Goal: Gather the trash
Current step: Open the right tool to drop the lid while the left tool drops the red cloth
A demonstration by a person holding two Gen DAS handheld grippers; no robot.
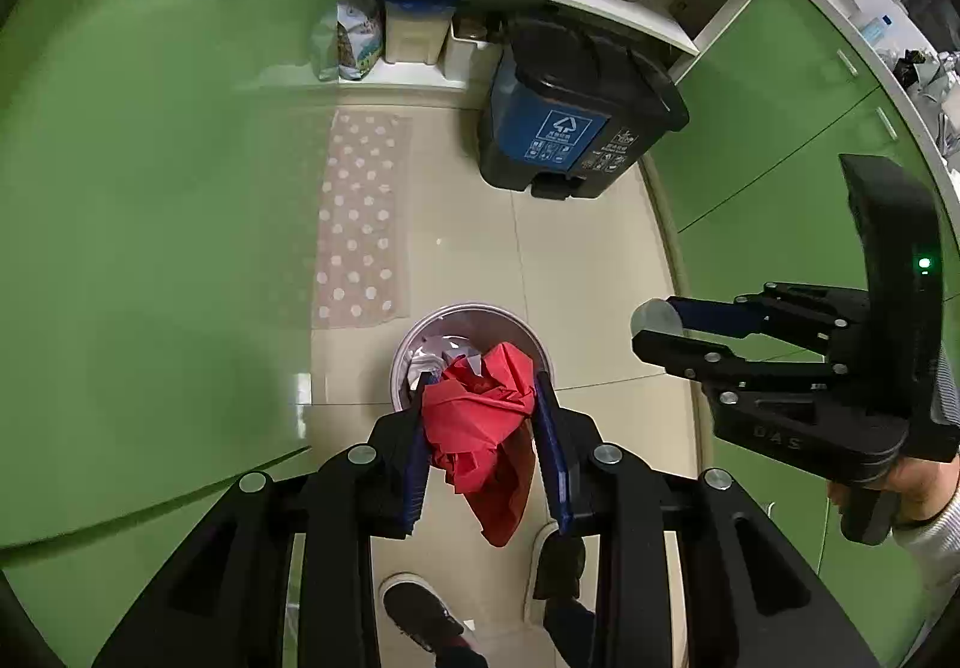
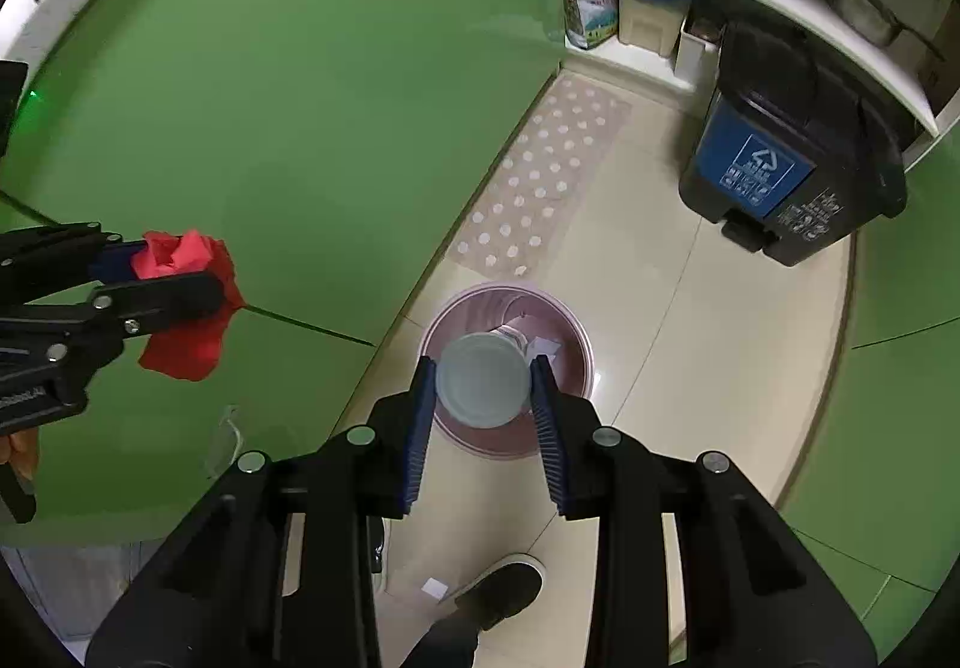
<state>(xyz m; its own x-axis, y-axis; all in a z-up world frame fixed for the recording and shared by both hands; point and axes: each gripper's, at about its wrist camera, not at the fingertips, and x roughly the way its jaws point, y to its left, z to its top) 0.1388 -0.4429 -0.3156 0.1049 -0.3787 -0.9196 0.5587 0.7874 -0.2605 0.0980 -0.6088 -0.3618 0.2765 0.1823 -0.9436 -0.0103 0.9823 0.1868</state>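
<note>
Bin [image 1: 528,335] half hidden under left fingers' [image 1: 555,464] red paper [image 1: 480,422]; right fingers [image 2: 420,416] clamp cup [image 2: 483,379].

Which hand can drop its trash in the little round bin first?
Probably the right gripper: its cup sits over the bin. The left gripper with its red paper looks off-center.

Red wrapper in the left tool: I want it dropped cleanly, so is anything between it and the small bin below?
Nothing visible. The red wrapper hangs over the open small bin, which already holds white scraps.
</note>
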